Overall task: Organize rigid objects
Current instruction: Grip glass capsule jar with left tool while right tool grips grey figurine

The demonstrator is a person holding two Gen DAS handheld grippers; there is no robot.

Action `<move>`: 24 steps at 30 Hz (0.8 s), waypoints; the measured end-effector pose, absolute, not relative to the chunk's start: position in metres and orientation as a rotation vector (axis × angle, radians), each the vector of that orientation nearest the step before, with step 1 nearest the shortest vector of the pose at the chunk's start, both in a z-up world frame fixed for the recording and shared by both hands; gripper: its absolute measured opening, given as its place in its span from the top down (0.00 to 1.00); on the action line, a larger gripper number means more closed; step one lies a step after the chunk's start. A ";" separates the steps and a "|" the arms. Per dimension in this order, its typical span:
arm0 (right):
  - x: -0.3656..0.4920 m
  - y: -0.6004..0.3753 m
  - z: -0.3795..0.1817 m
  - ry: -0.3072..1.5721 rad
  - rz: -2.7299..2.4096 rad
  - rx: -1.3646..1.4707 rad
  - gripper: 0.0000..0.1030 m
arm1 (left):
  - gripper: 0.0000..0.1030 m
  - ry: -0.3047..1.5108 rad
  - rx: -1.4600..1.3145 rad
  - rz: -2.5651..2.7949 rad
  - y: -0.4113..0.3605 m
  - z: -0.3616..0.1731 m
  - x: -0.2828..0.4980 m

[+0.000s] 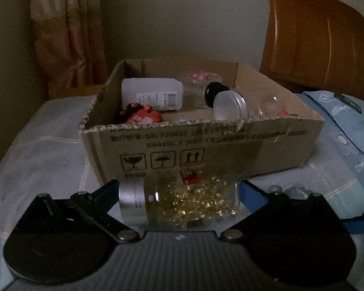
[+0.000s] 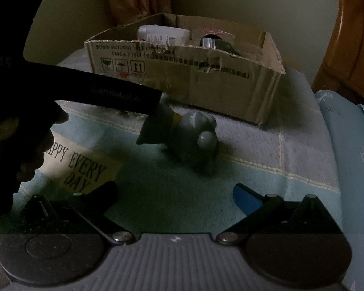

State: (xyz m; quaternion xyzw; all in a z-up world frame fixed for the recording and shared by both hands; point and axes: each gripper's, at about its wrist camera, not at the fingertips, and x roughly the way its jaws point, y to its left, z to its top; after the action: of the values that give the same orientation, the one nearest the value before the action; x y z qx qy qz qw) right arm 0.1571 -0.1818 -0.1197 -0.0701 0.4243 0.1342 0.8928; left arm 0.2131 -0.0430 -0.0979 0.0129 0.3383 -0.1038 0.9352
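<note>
Left gripper [image 1: 178, 191] holds a clear bottle [image 1: 182, 200] with gold flakes inside, lying sideways between its fingers, silver cap to the left. Just behind it, a cardboard box [image 1: 230, 145] sits on the bed [image 1: 41, 145]. Inside the box lie a white bottle [image 1: 153, 93], a red toy [image 1: 142, 116] and a clear jar [image 1: 230, 106]. Right gripper [image 2: 176, 195] is wide apart and holds nothing. A gray toy [image 2: 194, 138] lies on the bed ahead of it, in front of the box's near wall.
</note>
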 end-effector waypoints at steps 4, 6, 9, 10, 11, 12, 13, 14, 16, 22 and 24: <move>0.159 -0.182 -0.119 0.881 0.280 -0.147 0.00 | 0.05 0.685 0.061 -0.231 -0.037 -0.096 0.211; 0.159 -0.181 -0.118 0.883 0.280 -0.146 0.00 | 0.06 0.685 0.071 -0.215 -0.031 -0.095 0.209; 0.160 -0.181 -0.118 0.883 0.281 -0.145 0.00 | 0.05 0.685 0.095 -0.183 -0.020 -0.094 0.204; 0.161 -0.180 -0.118 0.883 0.284 -0.145 0.00 | 0.05 0.688 0.098 -0.172 -0.015 -0.094 0.203; 0.162 -0.178 -0.118 0.883 0.288 -0.146 0.00 | 0.05 0.696 0.098 -0.158 -0.009 -0.094 0.202; 0.162 -0.176 -0.118 0.883 0.294 -0.147 0.00 | 0.05 0.702 0.094 -0.149 -0.004 -0.094 0.201; 0.163 -0.173 -0.118 0.881 0.301 -0.145 0.00 | 0.05 0.706 0.090 -0.142 0.001 -0.094 0.200; 0.164 -0.171 -0.118 0.878 0.303 -0.145 0.00 | 0.05 0.707 0.087 -0.133 0.006 -0.094 0.198; 0.169 -0.165 -0.118 0.875 0.292 -0.152 0.00 | 0.05 0.709 0.089 -0.116 0.013 -0.093 0.195; 0.188 -0.157 -0.117 0.864 0.235 -0.123 0.00 | 0.05 0.714 0.076 -0.110 0.022 -0.093 0.194; 0.194 -0.157 -0.117 0.859 0.215 -0.119 0.00 | 0.05 0.711 0.078 -0.115 0.021 -0.093 0.193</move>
State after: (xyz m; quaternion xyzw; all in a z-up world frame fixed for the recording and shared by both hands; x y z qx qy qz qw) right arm 0.1942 -0.1567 -0.1172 -0.0574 0.4154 0.1037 0.9019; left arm 0.1934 0.0214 -0.0935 0.0380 0.3478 -0.0563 0.9351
